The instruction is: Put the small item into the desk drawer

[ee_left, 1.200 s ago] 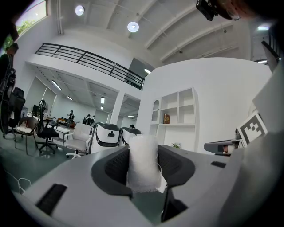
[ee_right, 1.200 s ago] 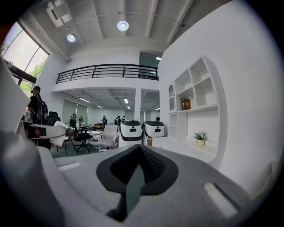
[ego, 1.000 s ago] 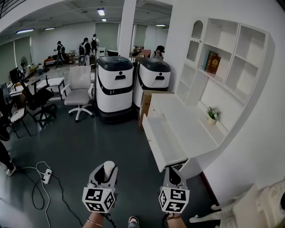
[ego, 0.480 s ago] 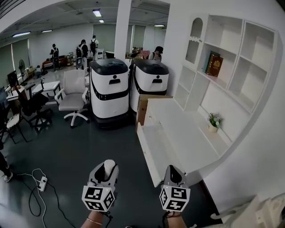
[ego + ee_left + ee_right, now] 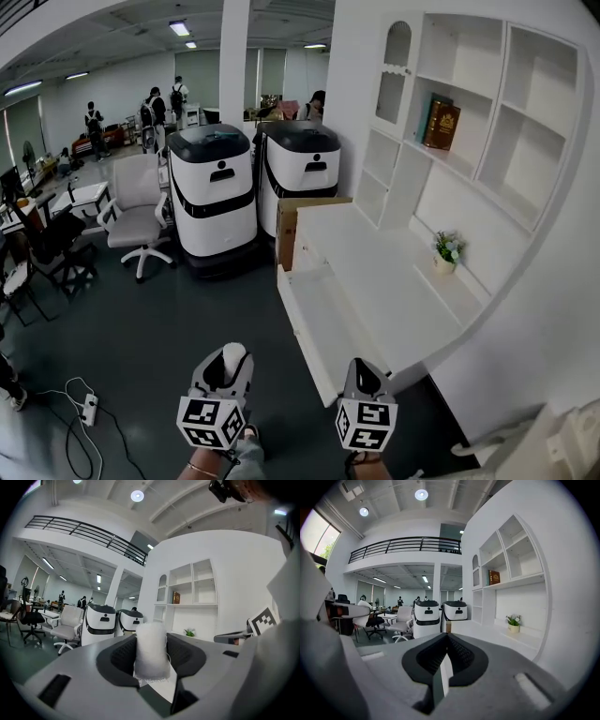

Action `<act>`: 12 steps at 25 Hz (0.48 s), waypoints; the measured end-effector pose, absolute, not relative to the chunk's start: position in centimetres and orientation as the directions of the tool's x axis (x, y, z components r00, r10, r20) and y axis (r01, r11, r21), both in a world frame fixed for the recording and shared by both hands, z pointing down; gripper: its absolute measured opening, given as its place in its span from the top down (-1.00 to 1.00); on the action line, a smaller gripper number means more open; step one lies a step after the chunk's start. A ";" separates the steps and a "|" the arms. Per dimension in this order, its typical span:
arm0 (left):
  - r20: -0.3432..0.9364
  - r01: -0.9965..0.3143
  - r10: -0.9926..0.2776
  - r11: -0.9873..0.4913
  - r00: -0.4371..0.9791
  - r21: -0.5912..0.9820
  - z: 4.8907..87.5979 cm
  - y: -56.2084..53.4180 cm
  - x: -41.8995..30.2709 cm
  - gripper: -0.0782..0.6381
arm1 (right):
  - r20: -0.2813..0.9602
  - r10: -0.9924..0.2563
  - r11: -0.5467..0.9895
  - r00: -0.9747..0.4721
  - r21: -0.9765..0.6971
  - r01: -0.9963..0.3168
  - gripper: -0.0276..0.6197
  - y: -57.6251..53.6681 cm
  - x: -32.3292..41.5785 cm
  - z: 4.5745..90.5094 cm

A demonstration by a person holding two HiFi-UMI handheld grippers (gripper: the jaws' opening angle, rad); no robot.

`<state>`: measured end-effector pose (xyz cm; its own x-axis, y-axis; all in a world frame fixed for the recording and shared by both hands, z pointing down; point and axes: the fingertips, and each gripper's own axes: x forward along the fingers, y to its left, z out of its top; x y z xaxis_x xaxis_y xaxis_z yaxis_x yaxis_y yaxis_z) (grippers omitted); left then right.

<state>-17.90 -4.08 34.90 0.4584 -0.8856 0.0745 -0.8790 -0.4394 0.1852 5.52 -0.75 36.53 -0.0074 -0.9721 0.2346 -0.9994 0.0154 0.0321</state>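
head view: roll clenched in left gripper, drawer open ahead

hard to make out: lower end of the small white roll [image 5: 151,646], sunk between the pads of the left gripper [image 5: 227,366], which is clenched on it. held near and left of the open drawer [image 5: 298,323], apart from it, not inside. cut off behind the right gripper [image 5: 364,377]: the drawer's near corner. half hidden behind the desk [image 5: 375,267]: a cardboard box [image 5: 285,230]. too small to tell apart: people far back.

counted: two grippers, the right one pressed closed on nothing. one roll. one drawer, pulled out from the desk's left side. two white-and-black machines [image 5: 211,192] beyond it. one white chair [image 5: 134,211] far left. one potted plant [image 5: 446,251] on the desk. books [image 5: 441,124] on the shelf, number unclear.
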 end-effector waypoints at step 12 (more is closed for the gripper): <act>0.054 -0.799 -0.803 -0.581 0.594 0.154 33.3 -19.2 -16.2 0.29 | 0.210 -0.969 -0.120 0.127 0.043 -0.992 0.90 -12.9 5.8 34.5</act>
